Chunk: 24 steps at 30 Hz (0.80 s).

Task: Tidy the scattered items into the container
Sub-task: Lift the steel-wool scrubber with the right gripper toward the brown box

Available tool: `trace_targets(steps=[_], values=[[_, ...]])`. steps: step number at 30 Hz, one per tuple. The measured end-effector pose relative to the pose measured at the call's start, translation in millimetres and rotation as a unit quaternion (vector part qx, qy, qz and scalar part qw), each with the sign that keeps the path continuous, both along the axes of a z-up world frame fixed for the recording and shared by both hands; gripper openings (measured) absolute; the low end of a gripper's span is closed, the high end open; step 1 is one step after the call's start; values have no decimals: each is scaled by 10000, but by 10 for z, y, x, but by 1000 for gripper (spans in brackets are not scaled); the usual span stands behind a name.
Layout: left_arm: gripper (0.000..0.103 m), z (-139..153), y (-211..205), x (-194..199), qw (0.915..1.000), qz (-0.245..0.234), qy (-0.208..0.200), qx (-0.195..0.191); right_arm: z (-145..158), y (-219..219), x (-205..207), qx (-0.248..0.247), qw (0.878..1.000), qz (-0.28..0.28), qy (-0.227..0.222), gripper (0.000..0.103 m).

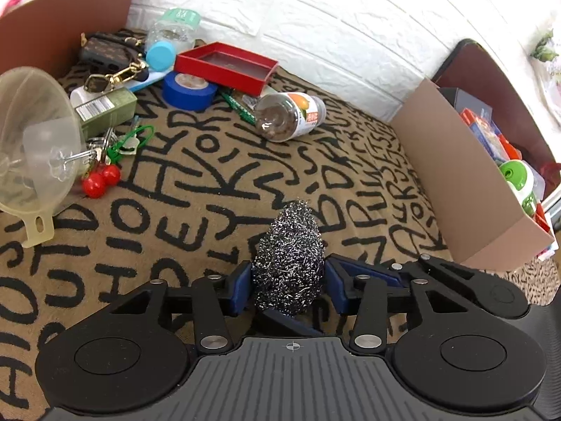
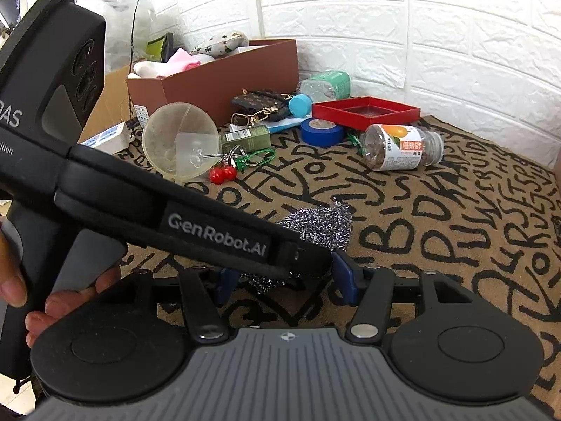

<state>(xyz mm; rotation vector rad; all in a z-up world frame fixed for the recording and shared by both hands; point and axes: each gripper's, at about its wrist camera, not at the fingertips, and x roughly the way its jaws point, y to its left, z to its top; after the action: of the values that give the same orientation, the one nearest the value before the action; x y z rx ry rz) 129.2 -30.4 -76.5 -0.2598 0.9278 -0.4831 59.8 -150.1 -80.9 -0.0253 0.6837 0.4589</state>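
A steel-wool scourer point(image 1: 289, 245) stands upright just above the letter-patterned mat, and my left gripper point(image 1: 289, 272) is shut on it, a blue pad on each side. In the right wrist view the left gripper point(image 2: 308, 259) crosses from the left, held in a person's hand point(image 2: 21, 280), with the scourer point(image 2: 322, 224) at its tip. My right gripper point(image 2: 285, 280) sits just beneath it. Its blue fingers point(image 2: 345, 277) stand wide apart around the left gripper's tip and a scrap of the wool, without pressing on either. An open cardboard box point(image 1: 455, 182) at the right holds several items.
Clutter lies along the back of the mat: a clear funnel point(image 1: 31, 140), red cherries point(image 1: 101, 179), a green carton point(image 1: 105, 108), blue tape point(image 1: 189, 91), a red tray point(image 1: 224, 66) and a lying bottle point(image 1: 291, 115). A brown box point(image 2: 228, 80) stands at the back left by the white wall.
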Motion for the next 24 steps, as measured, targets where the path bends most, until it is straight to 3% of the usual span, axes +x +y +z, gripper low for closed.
trace_targets(steps=[8, 12, 24], values=[[54, 38, 24, -13, 9999, -75, -77, 24, -31, 25, 43, -62, 9998, -88, 138, 56], [55, 180, 99, -82, 9995, -1, -314, 22, 64, 41, 21, 44, 9999, -78, 124, 54], [55, 907, 819, 41, 9908, 724, -1143, 6, 684, 637, 266, 57, 9965, 468, -694, 54]])
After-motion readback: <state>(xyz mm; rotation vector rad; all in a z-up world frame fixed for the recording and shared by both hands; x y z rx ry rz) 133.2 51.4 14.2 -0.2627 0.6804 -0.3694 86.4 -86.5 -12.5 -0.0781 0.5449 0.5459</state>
